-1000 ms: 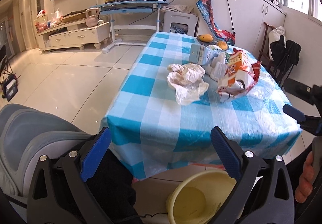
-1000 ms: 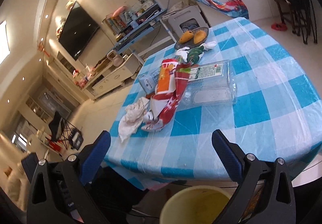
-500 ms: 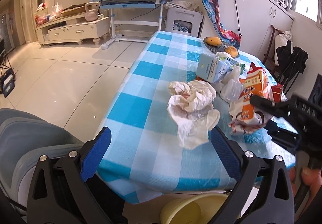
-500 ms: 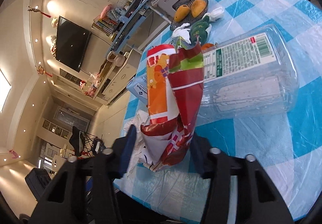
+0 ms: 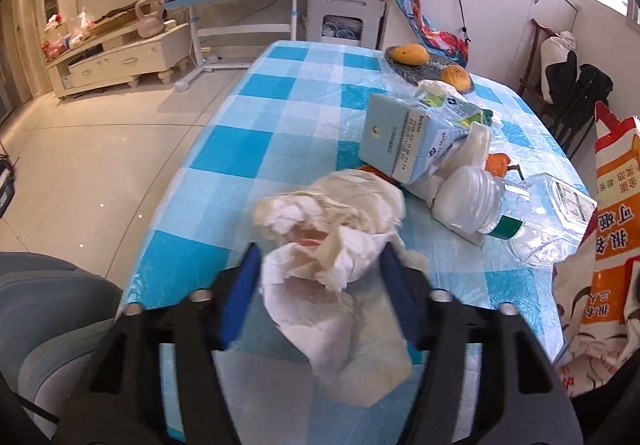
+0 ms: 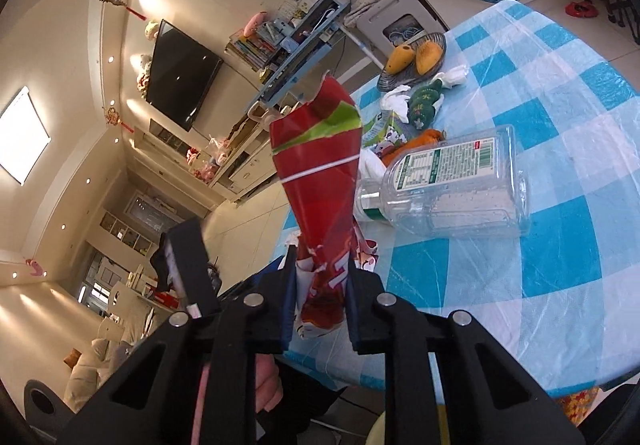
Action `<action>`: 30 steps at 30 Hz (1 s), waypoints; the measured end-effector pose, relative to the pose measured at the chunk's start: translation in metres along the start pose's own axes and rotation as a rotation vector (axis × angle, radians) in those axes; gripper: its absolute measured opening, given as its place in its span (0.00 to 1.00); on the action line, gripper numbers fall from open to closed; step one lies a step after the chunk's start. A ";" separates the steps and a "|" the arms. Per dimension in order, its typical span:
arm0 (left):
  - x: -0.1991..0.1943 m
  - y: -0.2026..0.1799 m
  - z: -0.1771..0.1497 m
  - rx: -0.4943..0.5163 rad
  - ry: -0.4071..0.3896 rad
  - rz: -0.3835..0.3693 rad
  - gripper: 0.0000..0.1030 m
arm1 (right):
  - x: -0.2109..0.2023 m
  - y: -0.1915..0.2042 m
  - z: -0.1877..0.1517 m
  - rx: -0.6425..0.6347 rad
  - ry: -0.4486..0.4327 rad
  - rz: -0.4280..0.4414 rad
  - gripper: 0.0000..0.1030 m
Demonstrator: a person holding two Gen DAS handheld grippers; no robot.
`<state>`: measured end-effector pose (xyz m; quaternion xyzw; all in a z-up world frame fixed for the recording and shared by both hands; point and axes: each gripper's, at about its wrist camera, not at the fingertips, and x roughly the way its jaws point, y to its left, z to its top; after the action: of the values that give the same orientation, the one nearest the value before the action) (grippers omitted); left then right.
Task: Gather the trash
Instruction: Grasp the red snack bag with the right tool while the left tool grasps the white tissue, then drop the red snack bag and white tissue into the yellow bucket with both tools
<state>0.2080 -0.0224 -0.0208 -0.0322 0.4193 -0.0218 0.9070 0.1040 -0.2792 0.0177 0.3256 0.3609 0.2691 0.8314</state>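
My left gripper (image 5: 320,269) is shut on a crumpled white paper wad (image 5: 332,245) at the near edge of the blue checked table (image 5: 288,101). My right gripper (image 6: 320,277) is shut on a red and orange snack bag (image 6: 320,173), held upright above the table's near edge; the bag also shows at the right in the left wrist view (image 5: 604,245). A clear plastic bottle (image 6: 448,189) lies on its side behind the bag. A pale blue carton (image 5: 412,137) lies mid-table, next to the bottle's white cap (image 5: 468,197).
A dish with two mangoes (image 6: 416,59) stands at the table's far end, with a green wrapper (image 6: 426,103) and tissue scraps near it. A grey chair (image 5: 44,329) is at the near left. A chair with dark clothes (image 5: 580,85) stands at the far right.
Both grippers moved in over the table and closed: the left on the paper wad, the right on the snack bag, which now stands lifted upright.
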 end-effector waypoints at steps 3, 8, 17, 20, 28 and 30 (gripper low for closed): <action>-0.005 0.003 -0.005 -0.018 -0.020 -0.054 0.19 | -0.001 0.007 -0.010 -0.035 0.061 -0.003 0.21; -0.023 0.018 -0.015 -0.051 -0.044 -0.115 0.15 | 0.001 0.017 -0.046 -0.084 0.187 -0.029 0.21; -0.061 0.037 -0.044 -0.100 -0.050 -0.193 0.13 | 0.024 0.012 -0.116 -0.175 0.464 -0.188 0.31; -0.075 0.036 -0.056 -0.101 -0.042 -0.213 0.13 | 0.028 0.006 -0.117 -0.189 0.481 -0.247 0.60; -0.106 0.008 -0.105 -0.035 0.040 -0.270 0.13 | -0.011 -0.002 -0.104 -0.154 0.229 -0.260 0.73; -0.111 -0.007 -0.121 0.018 0.083 -0.275 0.13 | -0.026 -0.003 -0.096 -0.136 0.138 -0.262 0.78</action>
<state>0.0440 -0.0267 -0.0145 -0.0802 0.4478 -0.1509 0.8777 0.0150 -0.2657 -0.0246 0.1996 0.4375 0.2040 0.8528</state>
